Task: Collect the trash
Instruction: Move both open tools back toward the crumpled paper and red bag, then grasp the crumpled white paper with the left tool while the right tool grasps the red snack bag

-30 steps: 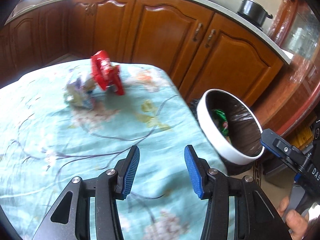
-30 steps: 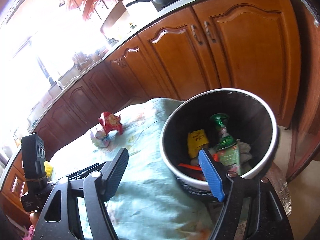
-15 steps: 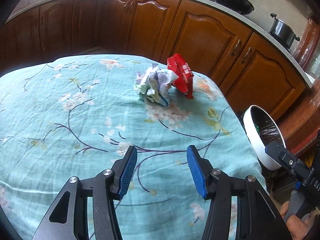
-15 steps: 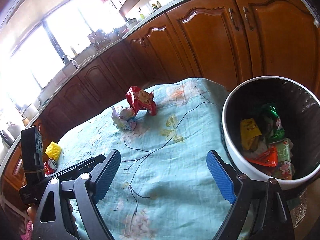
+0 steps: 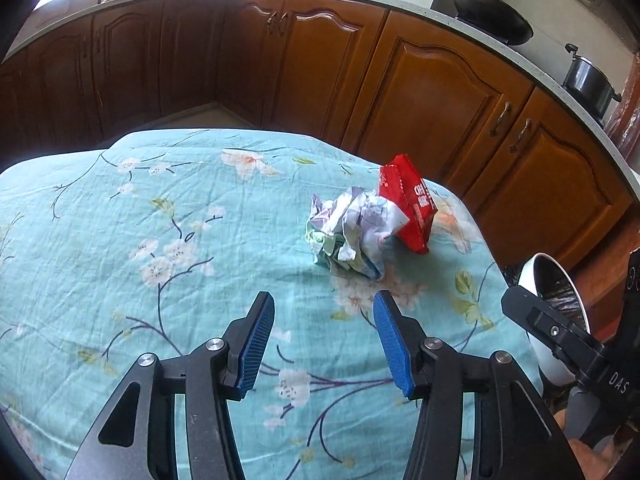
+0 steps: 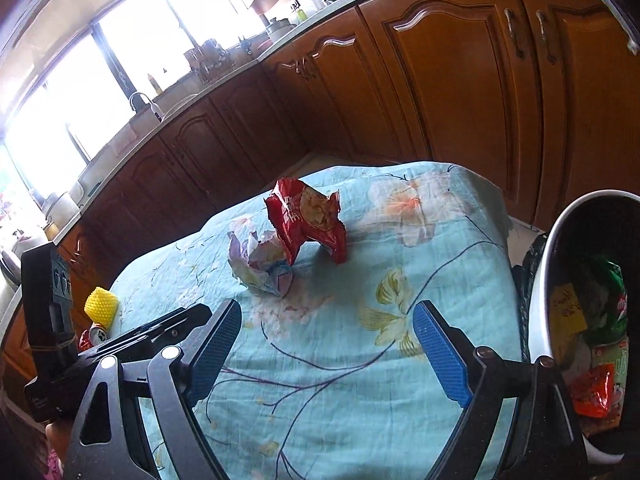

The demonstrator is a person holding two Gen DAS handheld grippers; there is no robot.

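The crumpled paper (image 5: 352,236) lies on the desk just beyond the left gripper (image 5: 322,344), slightly right (red wrapper (image 5: 412,208) touching behind); both jaws open, empty, left nearer.
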